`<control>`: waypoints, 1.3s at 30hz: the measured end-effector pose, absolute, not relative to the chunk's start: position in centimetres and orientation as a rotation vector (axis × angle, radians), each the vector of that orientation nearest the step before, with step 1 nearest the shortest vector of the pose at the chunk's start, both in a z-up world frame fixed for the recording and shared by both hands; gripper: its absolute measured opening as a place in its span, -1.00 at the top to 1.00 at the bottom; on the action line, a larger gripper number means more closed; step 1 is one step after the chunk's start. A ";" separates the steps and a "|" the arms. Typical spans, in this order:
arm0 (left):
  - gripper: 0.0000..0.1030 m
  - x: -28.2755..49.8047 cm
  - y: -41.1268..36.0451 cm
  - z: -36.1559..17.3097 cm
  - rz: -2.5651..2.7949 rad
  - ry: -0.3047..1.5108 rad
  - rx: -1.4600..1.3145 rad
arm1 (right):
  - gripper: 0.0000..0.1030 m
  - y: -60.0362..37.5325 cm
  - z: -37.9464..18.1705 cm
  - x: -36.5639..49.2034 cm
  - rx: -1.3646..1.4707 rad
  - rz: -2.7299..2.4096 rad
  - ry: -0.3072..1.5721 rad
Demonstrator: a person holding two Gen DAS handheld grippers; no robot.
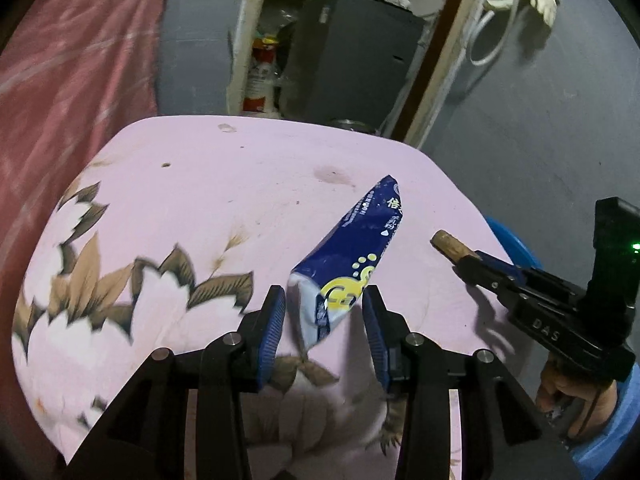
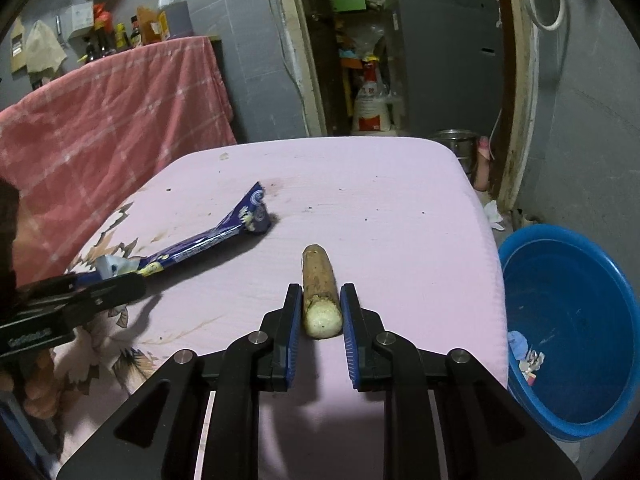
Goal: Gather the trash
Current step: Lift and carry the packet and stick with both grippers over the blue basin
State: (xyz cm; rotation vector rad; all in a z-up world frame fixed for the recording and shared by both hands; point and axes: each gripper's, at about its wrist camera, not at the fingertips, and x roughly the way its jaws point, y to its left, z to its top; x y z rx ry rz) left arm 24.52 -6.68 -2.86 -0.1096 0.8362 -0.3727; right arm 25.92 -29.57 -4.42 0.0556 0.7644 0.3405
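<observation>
A blue and yellow snack wrapper (image 1: 360, 236) lies on the pink flowered tablecloth (image 1: 200, 184). Its crumpled white near end sits between the fingers of my left gripper (image 1: 324, 292). Those jaws stand apart, with a thin gap at the left pad, so nothing is clamped. From the right wrist view the wrapper (image 2: 216, 240) runs from the left gripper (image 2: 136, 280) up to a raised, flared far end. My right gripper (image 2: 321, 288) is shut on a brown root piece (image 2: 316, 268) with a white cut end. In the left wrist view the root piece (image 1: 446, 244) sticks out past the right gripper (image 1: 464, 262) near the table's right edge.
A blue plastic basin (image 2: 572, 320) with a few scraps stands on the floor to the right of the table (image 2: 380, 200). A red checked cloth (image 2: 120, 120) hangs at the left. Behind are a doorway, a white sack (image 2: 372, 104), a grey cabinet (image 2: 448, 60) and a metal pot (image 2: 456, 140).
</observation>
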 end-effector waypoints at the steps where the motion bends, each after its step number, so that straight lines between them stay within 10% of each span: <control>1: 0.33 25.0 -6.9 -2.9 -0.375 0.838 -0.096 | 0.66 -29.5 -4.4 25.9 0.053 0.340 0.763; 39: 0.58 27.9 -8.6 -3.5 -0.411 0.767 0.078 | 0.64 -29.7 -4.5 26.2 0.063 0.346 0.763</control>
